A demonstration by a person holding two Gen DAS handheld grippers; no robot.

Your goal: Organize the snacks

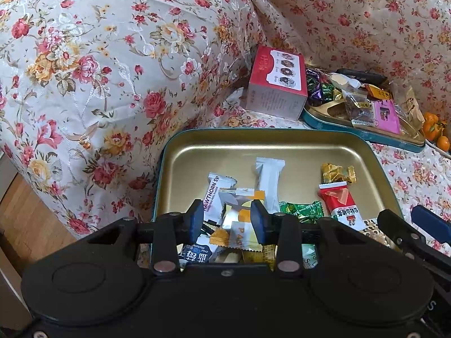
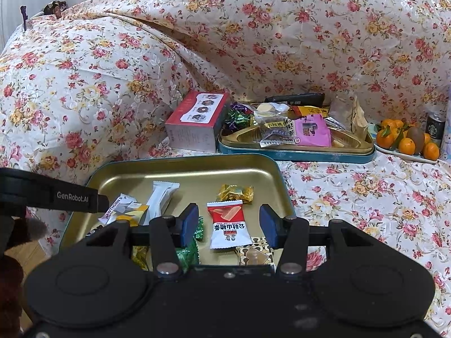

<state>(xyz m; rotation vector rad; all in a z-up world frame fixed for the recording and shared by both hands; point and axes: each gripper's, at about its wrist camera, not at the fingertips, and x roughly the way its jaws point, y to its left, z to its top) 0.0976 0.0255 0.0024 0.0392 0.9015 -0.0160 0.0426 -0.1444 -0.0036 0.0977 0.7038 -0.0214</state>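
A gold tin tray (image 1: 197,152) (image 2: 174,169) with a teal rim lies on the floral cover and holds several wrapped snacks. My left gripper (image 1: 227,219) is open just above a yellow-and-grey packet (image 1: 239,225), one pad on each side of it and a gap at the left pad. A white "Hawthorn" packet (image 1: 215,194) and a white bar (image 1: 269,180) lie beside it. My right gripper (image 2: 229,222) is open over a red-and-white packet (image 2: 228,225), its pads apart from the wrapper. A gold candy (image 2: 235,193) and green candies (image 1: 301,209) lie nearby.
Behind the tray a second teal tin (image 2: 296,155) is piled with mixed snacks, and a red box (image 2: 194,121) stands to its left. A plate of oranges (image 2: 406,140) and a can (image 2: 435,126) sit at far right. Wooden floor (image 1: 17,211) shows at left.
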